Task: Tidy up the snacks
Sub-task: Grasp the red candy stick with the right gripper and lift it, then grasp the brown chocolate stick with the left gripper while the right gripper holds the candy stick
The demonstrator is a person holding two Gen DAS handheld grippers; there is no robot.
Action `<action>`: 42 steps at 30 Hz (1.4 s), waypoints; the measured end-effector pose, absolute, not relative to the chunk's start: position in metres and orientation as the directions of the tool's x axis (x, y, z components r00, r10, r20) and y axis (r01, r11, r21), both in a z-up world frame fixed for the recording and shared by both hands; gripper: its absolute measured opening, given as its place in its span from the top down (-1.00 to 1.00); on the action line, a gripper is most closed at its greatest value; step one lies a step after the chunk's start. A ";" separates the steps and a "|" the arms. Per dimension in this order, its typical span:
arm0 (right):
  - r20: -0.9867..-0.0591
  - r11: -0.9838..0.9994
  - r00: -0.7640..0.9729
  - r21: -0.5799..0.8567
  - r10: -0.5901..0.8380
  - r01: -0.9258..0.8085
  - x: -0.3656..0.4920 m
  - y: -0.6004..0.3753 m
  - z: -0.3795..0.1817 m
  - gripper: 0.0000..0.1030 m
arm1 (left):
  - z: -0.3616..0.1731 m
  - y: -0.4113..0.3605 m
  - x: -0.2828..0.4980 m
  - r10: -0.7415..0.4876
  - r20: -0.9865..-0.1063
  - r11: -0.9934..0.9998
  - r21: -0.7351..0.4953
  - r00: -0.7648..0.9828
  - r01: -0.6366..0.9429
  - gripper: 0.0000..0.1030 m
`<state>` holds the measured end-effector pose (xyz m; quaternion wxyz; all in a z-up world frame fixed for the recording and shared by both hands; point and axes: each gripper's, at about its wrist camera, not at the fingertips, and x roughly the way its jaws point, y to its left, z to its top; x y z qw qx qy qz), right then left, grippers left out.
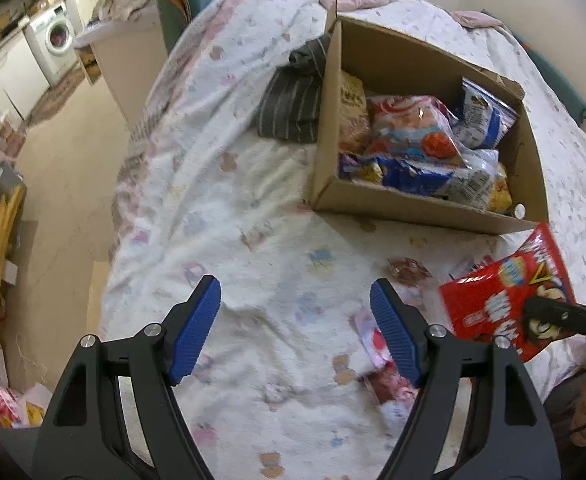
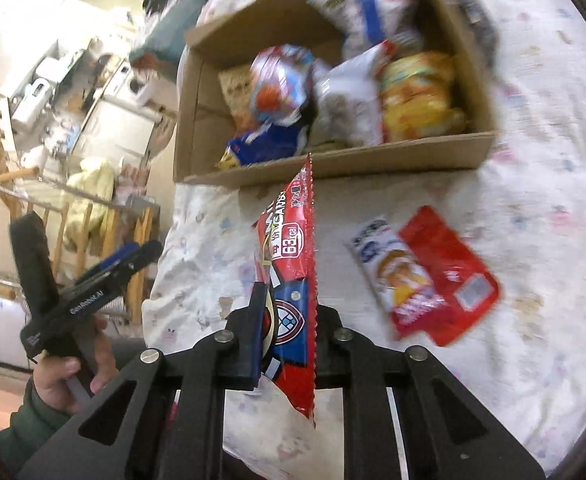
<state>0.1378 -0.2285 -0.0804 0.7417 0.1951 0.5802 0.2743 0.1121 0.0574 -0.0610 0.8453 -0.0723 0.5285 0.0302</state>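
Bed point(image 1: 277, 208) w/ box point(image 1: 421, 208) already full of snacks. Right gripper point(image 2: 289, 320) pinches red bag point(image 2: 293, 248); left gripper point(image 1: 295, 320) open, empty. Red-white pack point(image 2: 425, 276) left.

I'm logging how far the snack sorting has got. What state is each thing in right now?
Cardboard box: open, partly filled with snack bags.
Red candy packet: lifted, pinched between the right gripper's fingers.
Red and white pouch: lying flat on the bedspread.
Left gripper: open, empty.
Small pink packets: loose on the bedspread.
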 end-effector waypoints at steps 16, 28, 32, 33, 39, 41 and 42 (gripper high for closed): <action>-0.721 0.763 0.265 0.635 0.641 -0.119 0.120 -0.273 -0.072 0.67 | -0.145 -0.018 0.079 -0.145 -0.978 0.977 -0.166 0.152 -0.135 0.45; -0.705 0.749 0.270 0.651 0.656 -0.121 0.120 -0.276 -0.070 0.67 | -0.128 -0.020 0.079 -0.080 -0.981 0.990 -0.099 0.177 -0.105 0.71; -0.693 0.739 0.269 0.661 0.669 -0.134 0.121 -0.273 -0.067 0.67 | -0.111 -0.016 0.080 -0.088 -0.970 0.988 -0.115 0.228 -0.107 0.71; -0.692 0.738 0.268 0.661 0.670 -0.139 0.121 -0.270 -0.066 0.67 | -0.111 -0.015 0.081 -0.084 -0.970 0.987 -0.113 0.230 -0.114 0.71; -0.677 0.727 0.276 0.668 0.683 -0.158 0.123 -0.262 -0.059 0.67 | -0.097 -0.009 0.087 -0.081 -0.962 0.986 -0.117 0.260 -0.123 0.71; -0.654 0.709 0.293 0.689 0.698 -0.151 0.126 -0.262 -0.056 0.67 | -0.082 -0.009 0.088 -0.082 -0.956 0.986 -0.120 0.282 -0.117 0.71; -0.643 0.701 0.302 0.698 0.704 -0.147 0.129 -0.262 -0.054 0.67 | -0.077 -0.006 0.090 -0.087 -0.953 0.985 -0.125 0.289 -0.118 0.71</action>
